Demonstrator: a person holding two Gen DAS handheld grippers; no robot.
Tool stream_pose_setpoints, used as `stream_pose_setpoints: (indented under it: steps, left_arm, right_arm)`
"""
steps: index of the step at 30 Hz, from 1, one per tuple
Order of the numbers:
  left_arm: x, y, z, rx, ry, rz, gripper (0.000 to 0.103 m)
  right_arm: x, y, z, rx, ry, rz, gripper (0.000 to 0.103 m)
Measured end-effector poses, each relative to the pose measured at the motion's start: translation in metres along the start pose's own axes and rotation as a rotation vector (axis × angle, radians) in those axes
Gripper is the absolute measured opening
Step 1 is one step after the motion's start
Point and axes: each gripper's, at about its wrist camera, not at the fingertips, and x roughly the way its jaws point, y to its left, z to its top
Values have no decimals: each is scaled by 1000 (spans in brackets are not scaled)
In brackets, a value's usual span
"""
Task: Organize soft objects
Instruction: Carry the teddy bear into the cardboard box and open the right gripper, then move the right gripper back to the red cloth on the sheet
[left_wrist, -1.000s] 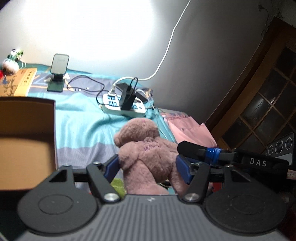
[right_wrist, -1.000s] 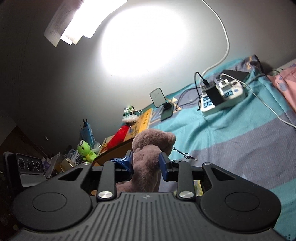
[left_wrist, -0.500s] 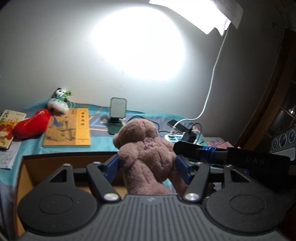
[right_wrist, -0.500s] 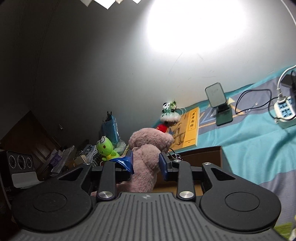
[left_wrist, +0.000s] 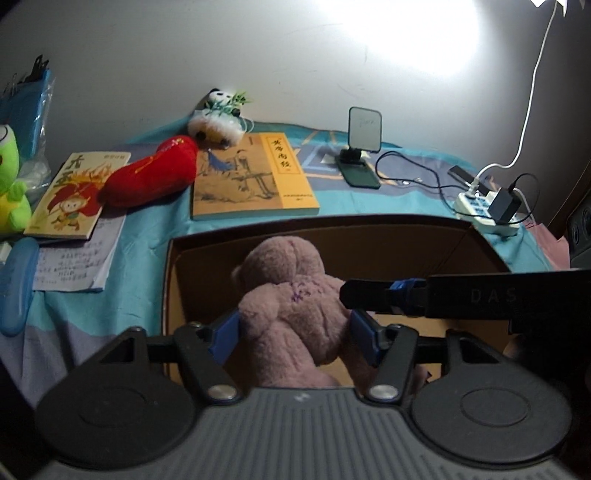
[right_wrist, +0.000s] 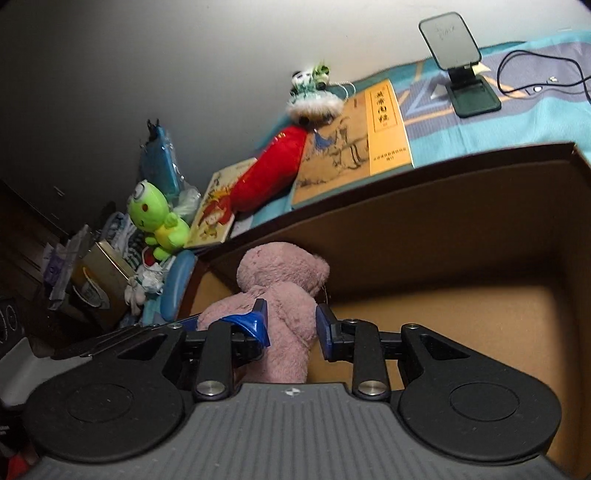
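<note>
Both clamped on the pink teddy bear (left_wrist: 291, 306): left gripper (left_wrist: 295, 336) and right gripper (right_wrist: 291, 326), torso upright between them. Held over the cardboard box (right_wrist: 461, 229), probably just above its floor; straight down next.

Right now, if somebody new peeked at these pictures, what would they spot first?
Probably the pink teddy bear, squeezed by both the left gripper and the right gripper inside the open cardboard box. Next, the red plush lying across the books behind the box, and the green frog toy at the far left.
</note>
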Motion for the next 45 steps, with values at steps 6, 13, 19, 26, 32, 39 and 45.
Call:
stream_pose_setpoints:
  steps: [6, 13, 19, 26, 32, 39, 45]
  left_arm:
    - [5, 7, -11, 32, 46, 46, 61]
    - [-2, -3, -19, 82, 48, 104, 64]
    - [-31, -13, -18, 51, 16, 117, 64]
    - [-53, -49, -19, 76, -6, 184, 65]
    - [-67, -82, -28, 83, -16, 232, 67]
    - [-81, -119, -41, 83, -19, 279, 68]
    - [-91, -151, -52, 87, -25, 321, 70]
  right_arm:
    - [19, 7, -2, 9, 85, 0, 11]
    - [12, 17, -7, -23, 85, -4, 11]
    - [-18, 14, -11, -32, 10, -53, 11]
    - [-51, 14, -24, -96, -35, -116, 13]
    - [-84, 10, -33, -106, -65, -107, 14]
    - [-121, -6, -46, -104, -87, -101, 14]
    - [-148, -24, -58, -108, -85, -86, 15]
